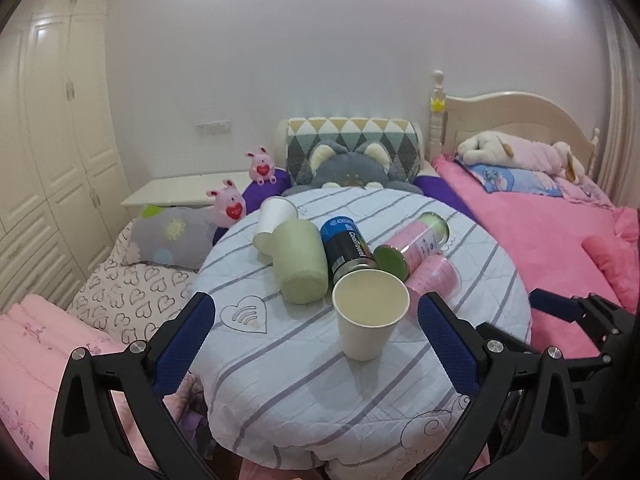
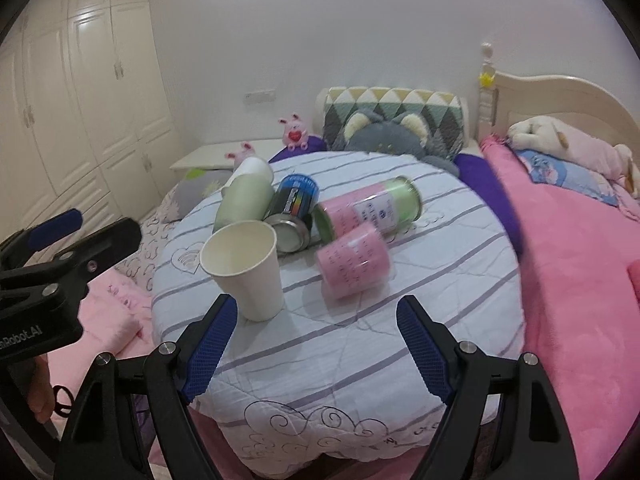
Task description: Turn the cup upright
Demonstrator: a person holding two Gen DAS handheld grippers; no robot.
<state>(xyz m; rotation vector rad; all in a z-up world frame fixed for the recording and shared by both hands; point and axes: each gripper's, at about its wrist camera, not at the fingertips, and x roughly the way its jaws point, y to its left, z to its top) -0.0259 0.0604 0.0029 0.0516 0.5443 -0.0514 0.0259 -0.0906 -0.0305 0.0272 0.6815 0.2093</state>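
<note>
A white paper cup stands upright, mouth up, near the front of the round quilt-covered table; it also shows in the right wrist view. A second white paper cup lies on its side at the back left. My left gripper is open and empty, its blue pads either side of the upright cup, a little short of it. My right gripper is open and empty, just right of the upright cup, facing the pink cup that lies on its side.
A green cup, a blue-black can, a pink-green can and a pink cup lie on their sides mid-table. Beds with pink bedding and plush toys surround the table. A wardrobe stands left.
</note>
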